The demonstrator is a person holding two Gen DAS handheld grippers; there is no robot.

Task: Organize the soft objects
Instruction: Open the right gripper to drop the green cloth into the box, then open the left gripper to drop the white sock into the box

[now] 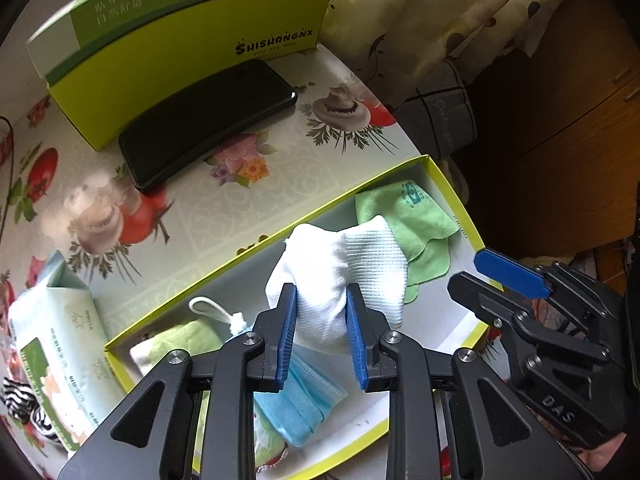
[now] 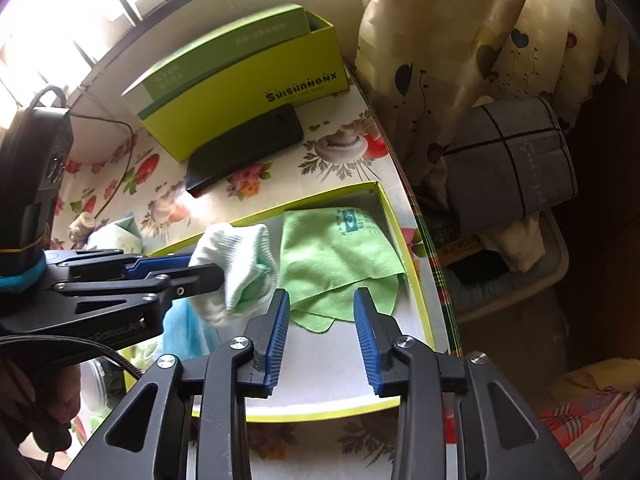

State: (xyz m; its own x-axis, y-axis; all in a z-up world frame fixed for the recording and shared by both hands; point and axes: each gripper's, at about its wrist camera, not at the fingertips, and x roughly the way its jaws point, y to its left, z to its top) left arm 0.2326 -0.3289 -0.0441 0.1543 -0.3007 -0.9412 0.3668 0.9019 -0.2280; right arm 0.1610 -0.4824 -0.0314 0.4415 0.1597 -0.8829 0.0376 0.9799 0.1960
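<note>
A shallow yellow-green box (image 1: 280, 236) lies open on the flowered tablecloth. Inside it are a green cloth (image 1: 416, 220) at the far end, a blue face mask (image 1: 304, 400) and a pale green drawstring pouch (image 1: 180, 340). My left gripper (image 1: 320, 292) is over the middle of the box, and its blue pads touch both sides of a white sock (image 1: 336, 264). The right wrist view shows the same sock (image 2: 236, 264) at the left gripper (image 2: 204, 268). My right gripper (image 2: 320, 296) stands open above the near edge of the green cloth (image 2: 336, 248), with nothing between its pads.
A black phone (image 1: 208, 120) lies against a tall yellow-green carton (image 1: 180, 52) at the back. A wipes pack (image 1: 60, 340) and a zebra-striped fabric (image 1: 24, 400) sit left of the box. Beyond the table's right edge hang a curtain (image 2: 440, 40) and a grey checked cushion (image 2: 512, 160).
</note>
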